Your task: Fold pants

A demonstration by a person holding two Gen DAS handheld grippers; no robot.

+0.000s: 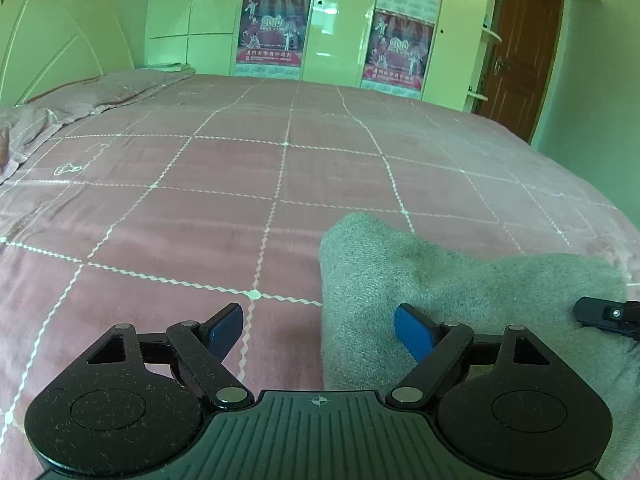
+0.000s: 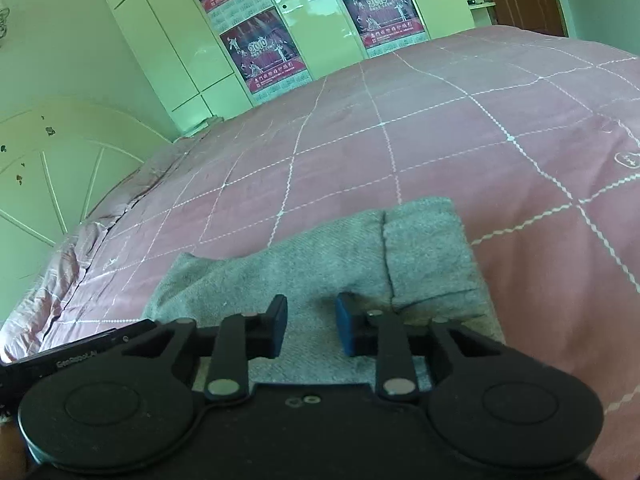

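The left hand-held gripper (image 1: 318,330), its blue-padded fingers spread wide, hovers low over the near edge of a pink quilted bedspread with a white diamond grid (image 1: 200,200), one pad on the bare cover and the other over the left border of the grey knitted pants (image 1: 440,280). Nothing is between its pads. The right hand-held gripper (image 2: 311,326) is also parted, more narrowly, and sits directly above the grey cloth at the lower centre of its view, pinching nothing. Its black tip also shows at the right edge of the left view.

The pants lie on the near side of the bed as a compact bundle, a smaller flap lapped over the upper right part; a seam or fold line runs down beside it. How many layers lie beneath cannot be told.

The garment appears already doubled over, so the task looks well advanced, with both tools released above it. The next move probably calls for each tool to close on a near edge of the bundle and carry it across, or to press the layers flat.

Cream wardrobe doors with red posters (image 1: 274,28) fill the upper frame.
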